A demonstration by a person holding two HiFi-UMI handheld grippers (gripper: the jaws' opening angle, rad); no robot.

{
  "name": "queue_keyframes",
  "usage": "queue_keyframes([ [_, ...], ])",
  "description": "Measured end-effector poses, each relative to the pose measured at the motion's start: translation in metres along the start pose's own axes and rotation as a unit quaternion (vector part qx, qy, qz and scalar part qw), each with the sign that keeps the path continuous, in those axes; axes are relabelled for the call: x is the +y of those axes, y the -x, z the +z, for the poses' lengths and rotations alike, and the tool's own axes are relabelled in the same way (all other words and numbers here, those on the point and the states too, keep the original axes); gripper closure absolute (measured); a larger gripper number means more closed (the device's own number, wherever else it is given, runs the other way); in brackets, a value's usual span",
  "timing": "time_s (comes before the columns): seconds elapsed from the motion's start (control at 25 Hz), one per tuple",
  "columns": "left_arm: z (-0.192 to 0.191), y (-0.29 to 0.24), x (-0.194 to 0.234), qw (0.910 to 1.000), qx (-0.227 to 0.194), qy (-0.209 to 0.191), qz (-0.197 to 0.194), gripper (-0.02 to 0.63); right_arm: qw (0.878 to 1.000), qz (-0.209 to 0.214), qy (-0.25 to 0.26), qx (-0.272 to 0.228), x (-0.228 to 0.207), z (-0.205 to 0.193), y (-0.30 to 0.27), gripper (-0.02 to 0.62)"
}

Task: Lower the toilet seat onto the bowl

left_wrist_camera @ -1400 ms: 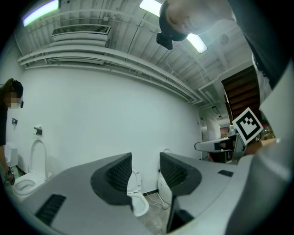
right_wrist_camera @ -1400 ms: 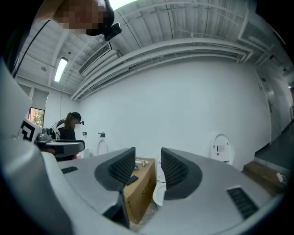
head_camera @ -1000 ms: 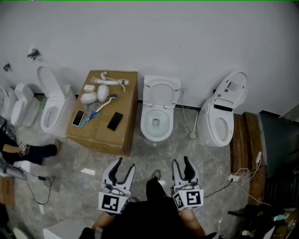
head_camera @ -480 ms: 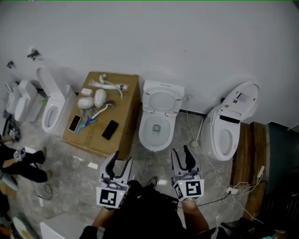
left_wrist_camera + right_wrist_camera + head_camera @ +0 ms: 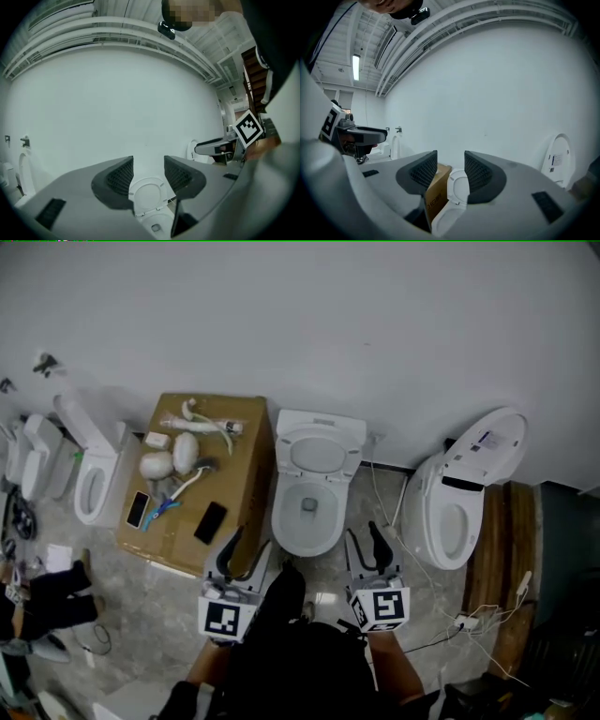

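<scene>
The white toilet bowl (image 5: 305, 517) stands against the wall in the middle of the head view. Its seat (image 5: 317, 454) is raised upright against the tank. My left gripper (image 5: 247, 551) hovers over the floor just in front of the bowl's left side. Its jaws are opening and nothing is between them. My right gripper (image 5: 367, 542) is open and empty in front of the bowl's right side. In the left gripper view the raised seat (image 5: 147, 197) shows beyond the gap of the left gripper (image 5: 148, 172). The right gripper view shows the seat (image 5: 458, 187) past the right gripper (image 5: 451, 169).
A cardboard box (image 5: 234, 486) holding phones and white fittings stands close to the bowl's left. Another toilet (image 5: 89, 474) is farther left, and one with its lid up (image 5: 464, 493) is at the right. Cables (image 5: 469, 620) and a wooden step (image 5: 511, 549) lie right; a person's legs (image 5: 47, 601) left.
The person has stepped toward the middle toilet, so both grippers now sit much nearer its bowl. Neither gripper has touched anything.
</scene>
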State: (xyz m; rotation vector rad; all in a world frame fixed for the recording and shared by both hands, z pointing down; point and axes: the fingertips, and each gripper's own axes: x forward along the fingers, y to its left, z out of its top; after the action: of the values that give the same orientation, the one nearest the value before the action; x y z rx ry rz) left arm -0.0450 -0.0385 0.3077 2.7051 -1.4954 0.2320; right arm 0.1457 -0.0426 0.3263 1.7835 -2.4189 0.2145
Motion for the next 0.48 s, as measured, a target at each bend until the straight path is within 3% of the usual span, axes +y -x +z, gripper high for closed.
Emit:
queue_keyframes([
  [0.24,-0.009,-0.102,0.024,0.9952,0.009,-0.003,-0.098,0.403,0.997,0.013,0.033,0.069,-0.036,-0.017,-0.096,0.397],
  [0.48,-0.046,-0.184,0.029,0.9808,0.064,-0.088,-0.162,0.402,0.987,0.031,0.061,0.146,-0.066,-0.043,-0.161,0.398],
])
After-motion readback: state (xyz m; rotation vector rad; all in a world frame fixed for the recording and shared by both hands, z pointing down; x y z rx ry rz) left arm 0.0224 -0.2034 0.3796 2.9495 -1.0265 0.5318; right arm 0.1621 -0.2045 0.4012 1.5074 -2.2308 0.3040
